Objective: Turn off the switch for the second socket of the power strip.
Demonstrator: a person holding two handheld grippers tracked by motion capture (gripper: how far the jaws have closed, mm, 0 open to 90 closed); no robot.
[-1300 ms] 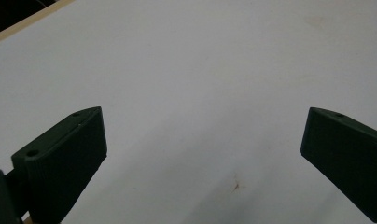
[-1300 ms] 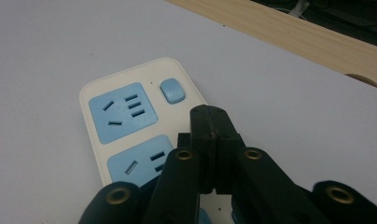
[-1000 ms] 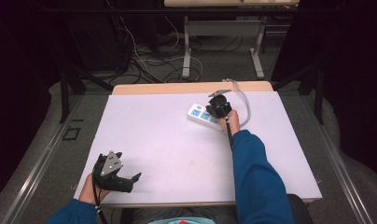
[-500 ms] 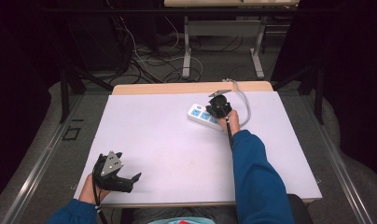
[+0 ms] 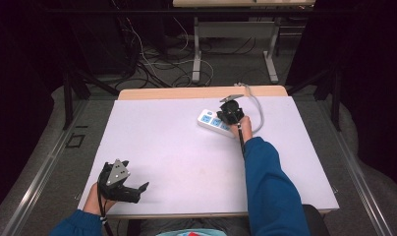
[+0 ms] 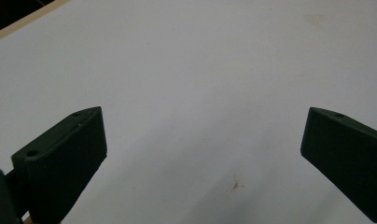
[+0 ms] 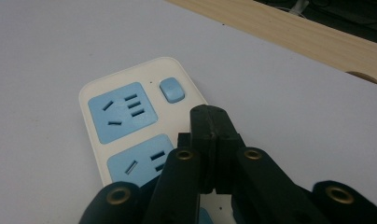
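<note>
A: Change? None; your right tongs (image 7: 213,122), jaws pressed together and empty, still hover over the power strip (image 7: 130,116), its switch (image 7: 171,89) just ahead.

B: Left tongs (image 6: 203,140) gape, idle on the desk (image 5: 186,147). Press pending.

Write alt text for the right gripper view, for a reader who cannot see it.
The right gripper, jaws shut together, hangs over a white power strip with blue sockets and a blue switch. The strip lies on a white table whose wooden edge runs along the top right.
</note>
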